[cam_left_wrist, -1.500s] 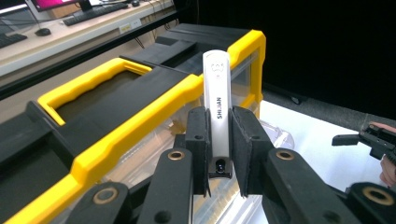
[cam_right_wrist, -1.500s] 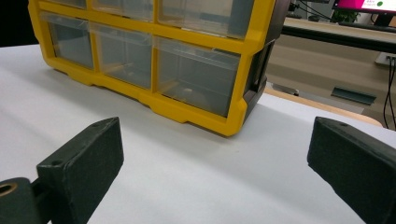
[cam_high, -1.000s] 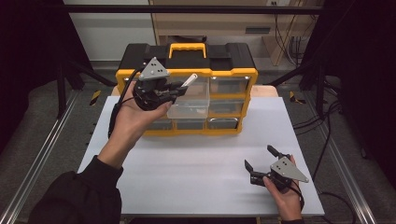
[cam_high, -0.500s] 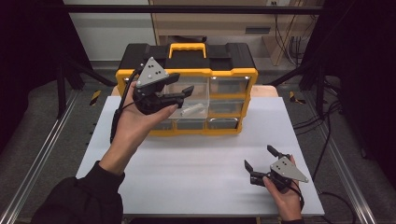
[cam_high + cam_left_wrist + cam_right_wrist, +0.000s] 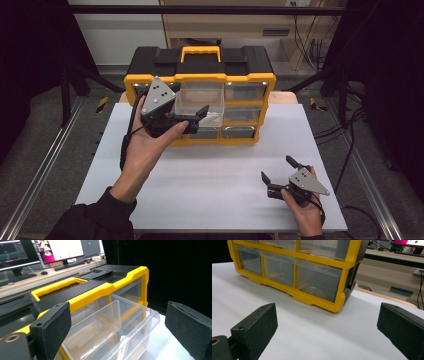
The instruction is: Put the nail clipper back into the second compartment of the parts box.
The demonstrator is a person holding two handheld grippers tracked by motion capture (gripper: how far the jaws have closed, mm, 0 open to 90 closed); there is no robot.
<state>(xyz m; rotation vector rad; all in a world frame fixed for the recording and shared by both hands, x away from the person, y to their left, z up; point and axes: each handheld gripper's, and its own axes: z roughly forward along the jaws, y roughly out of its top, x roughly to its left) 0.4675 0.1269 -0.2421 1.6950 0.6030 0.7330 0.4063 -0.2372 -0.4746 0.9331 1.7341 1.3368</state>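
From the high view, the yellow-and-black organizer (image 5: pixel 200 95) stands at the table's (image 5: pixel 210 200) far edge, long axis across it, drawer fronts facing the person; one clear drawer (image 5: pixel 199 104) projects toward the person; the left gripper (image 5: pixel 197 117), just beside it, has just been opening, nothing between the jaws; the right gripper (image 5: pixel 279 172) rests apart, jaws spread; along the left gripper view, the drawer (image 5: pixel 110 327) lies between wide jaws, untouched; along the right gripper view, the organizer (image 5: pixel 294 270) shows no legible label.
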